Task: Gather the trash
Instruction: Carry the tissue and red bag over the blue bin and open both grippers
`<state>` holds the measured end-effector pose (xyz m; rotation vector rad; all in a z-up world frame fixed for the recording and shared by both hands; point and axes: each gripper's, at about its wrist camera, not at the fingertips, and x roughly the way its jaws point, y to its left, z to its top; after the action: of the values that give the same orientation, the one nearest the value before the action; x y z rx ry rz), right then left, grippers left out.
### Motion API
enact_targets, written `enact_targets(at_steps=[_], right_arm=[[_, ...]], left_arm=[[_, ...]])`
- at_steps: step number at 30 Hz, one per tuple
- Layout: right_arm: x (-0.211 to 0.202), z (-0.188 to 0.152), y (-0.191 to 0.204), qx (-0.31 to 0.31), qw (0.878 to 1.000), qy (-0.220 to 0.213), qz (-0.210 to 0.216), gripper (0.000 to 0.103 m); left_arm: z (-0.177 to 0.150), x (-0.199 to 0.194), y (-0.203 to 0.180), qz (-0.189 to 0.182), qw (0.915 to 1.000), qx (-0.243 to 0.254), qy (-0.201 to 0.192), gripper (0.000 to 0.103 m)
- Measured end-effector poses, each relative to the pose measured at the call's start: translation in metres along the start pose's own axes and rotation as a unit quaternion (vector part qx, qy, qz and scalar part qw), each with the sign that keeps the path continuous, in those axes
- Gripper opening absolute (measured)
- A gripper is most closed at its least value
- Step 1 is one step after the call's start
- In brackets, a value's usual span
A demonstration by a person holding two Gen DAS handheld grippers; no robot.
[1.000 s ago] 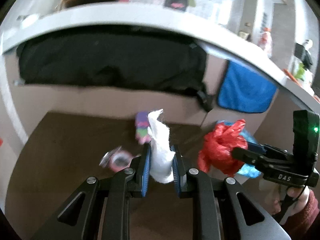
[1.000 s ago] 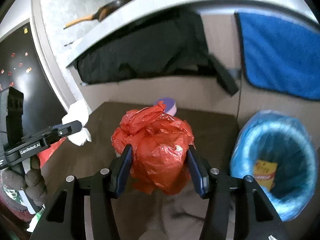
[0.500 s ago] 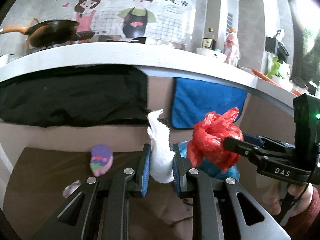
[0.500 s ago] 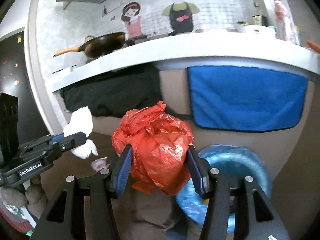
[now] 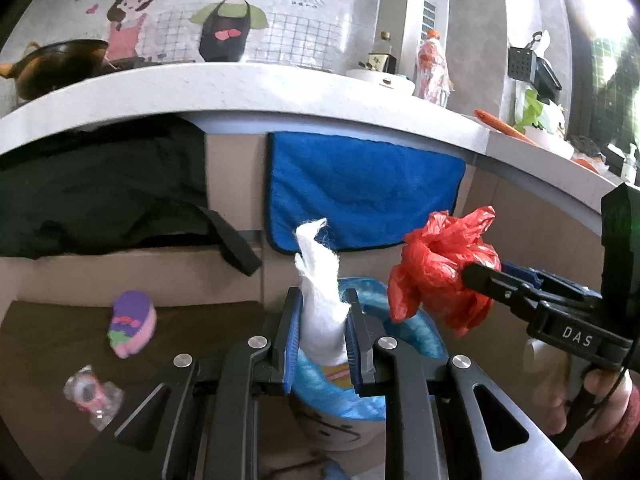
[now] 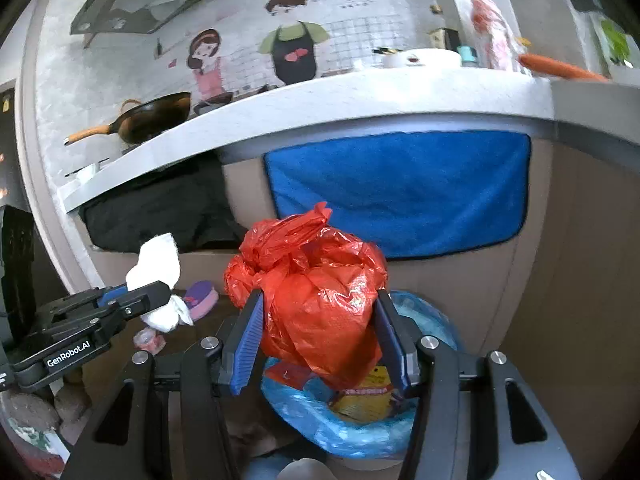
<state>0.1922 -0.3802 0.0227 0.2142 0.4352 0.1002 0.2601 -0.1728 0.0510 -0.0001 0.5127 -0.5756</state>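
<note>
My left gripper [image 5: 322,332] is shut on a crumpled white tissue [image 5: 322,292] that sticks up between its blue pads. It hangs over the near rim of a trash bin lined with a blue bag [image 5: 416,340]. My right gripper [image 6: 320,332] is shut on a bunched red plastic bag [image 6: 316,296], held above the same bin [image 6: 360,420], where yellow and red wrappers lie inside. In the left wrist view the red bag [image 5: 440,276] and the right gripper [image 5: 460,276] show at the right. In the right wrist view the tissue [image 6: 158,276] shows at the left.
A purple and pink sponge [image 5: 130,322] and a crumpled clear wrapper [image 5: 90,394] lie on the brown floor mat [image 5: 60,328] to the left of the bin. Behind stands a cabinet under a grey counter [image 5: 240,88], with a blue towel [image 5: 360,196] and black cloth [image 5: 100,192] hanging.
Both grippers have swung to the right and risen a little with their loads. The bin has come under them, and the sponge and wrapper have slid to the left.
</note>
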Motion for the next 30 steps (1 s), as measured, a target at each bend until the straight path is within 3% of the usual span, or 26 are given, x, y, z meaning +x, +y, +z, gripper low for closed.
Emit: enact_targets(at_steps=[12, 28, 29, 30], right_arm=[[0.030, -0.015, -0.045, 0.027, 0.999, 0.025, -0.021, 0.050], [0.074, -0.020, -0.055, 0.033, 0.997, 0.067, -0.034, 0.050], [0.074, -0.020, -0.055, 0.034, 0.996, 0.069, -0.033, 0.051], [0.075, -0.020, -0.054, 0.034, 0.996, 0.071, -0.029, 0.055]], left_arm=[[-0.012, 0.060, -0.013, -0.016, 0.9991, -0.009, 0.037, 0.021], [-0.023, 0.117, 0.006, -0.039, 0.9948, -0.042, 0.084, 0.022], [-0.023, 0.121, 0.010, -0.052, 0.9935, -0.055, 0.085, 0.027], [-0.023, 0.122, 0.014, -0.065, 0.9920, -0.068, 0.085, 0.043]])
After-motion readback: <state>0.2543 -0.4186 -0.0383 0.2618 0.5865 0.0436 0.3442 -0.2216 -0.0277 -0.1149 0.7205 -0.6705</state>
